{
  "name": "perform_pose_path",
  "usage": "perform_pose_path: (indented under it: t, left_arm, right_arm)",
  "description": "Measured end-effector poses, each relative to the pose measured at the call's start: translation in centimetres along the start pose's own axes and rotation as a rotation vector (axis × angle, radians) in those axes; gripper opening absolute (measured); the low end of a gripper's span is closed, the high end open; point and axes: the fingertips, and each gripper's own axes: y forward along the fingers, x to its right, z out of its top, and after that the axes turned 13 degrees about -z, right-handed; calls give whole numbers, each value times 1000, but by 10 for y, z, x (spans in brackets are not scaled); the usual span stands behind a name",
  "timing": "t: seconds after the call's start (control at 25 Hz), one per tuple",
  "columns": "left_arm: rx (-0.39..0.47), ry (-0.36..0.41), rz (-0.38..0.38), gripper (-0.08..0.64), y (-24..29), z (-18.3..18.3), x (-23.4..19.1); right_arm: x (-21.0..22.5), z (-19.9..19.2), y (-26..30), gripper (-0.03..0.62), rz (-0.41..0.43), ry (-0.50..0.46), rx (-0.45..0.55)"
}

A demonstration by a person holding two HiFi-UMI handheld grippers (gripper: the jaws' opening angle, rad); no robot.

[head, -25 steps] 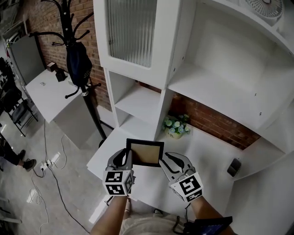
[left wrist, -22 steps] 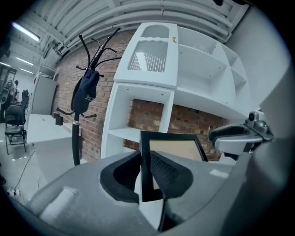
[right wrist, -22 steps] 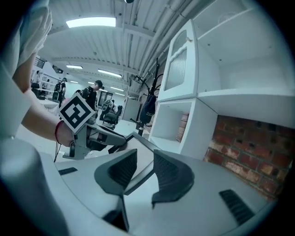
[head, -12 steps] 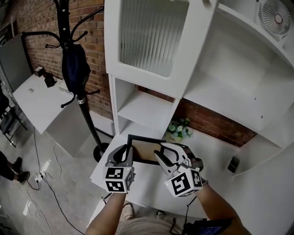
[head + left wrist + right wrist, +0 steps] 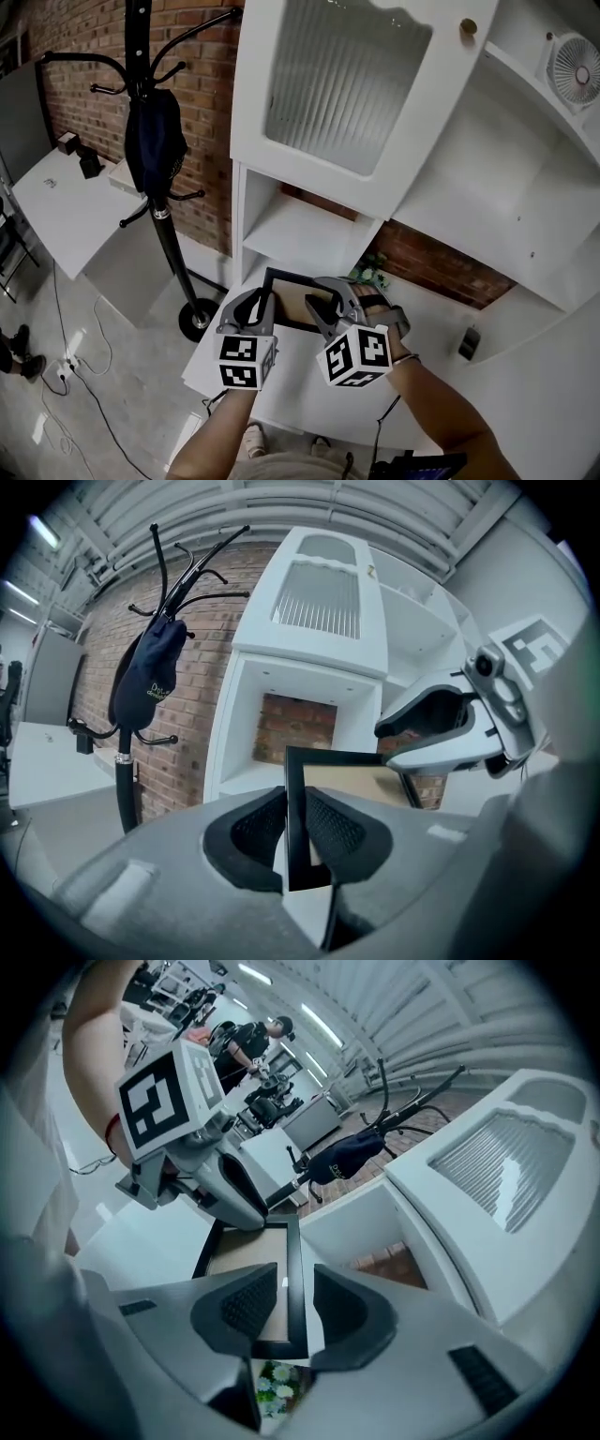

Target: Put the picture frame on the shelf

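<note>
Shelving unit (image 5: 300, 225): white, with open compartments and a ribbed-glass door above.
Desk (image 5: 281, 389): white, below both grippers.
Picture frame (image 5: 289, 302): thin black rectangular border around a plain tan panel, held above the desk in front of the lowest open compartment.
Left gripper (image 5: 298, 829): clenched on the frame's left edge.
Right gripper (image 5: 286, 1302): jaws have just been opening and are now released, with the frame's right edge standing loosely between them.

Grey left gripper (image 5: 263, 302), white square-marked cube (image 5: 247, 362)
</note>
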Motion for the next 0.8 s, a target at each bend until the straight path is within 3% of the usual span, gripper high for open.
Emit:
perform_pose_path:
  t: [0.36,0.8]
  left_arm:
    - [11,32,-11,72,14,1,-19]
    - [53,69,-18,72,23,15,-33]
  right_arm:
    - [-7,-4,44,130,-44,-189,-124]
    - [4,-4,67,127,-58,-135,-176]
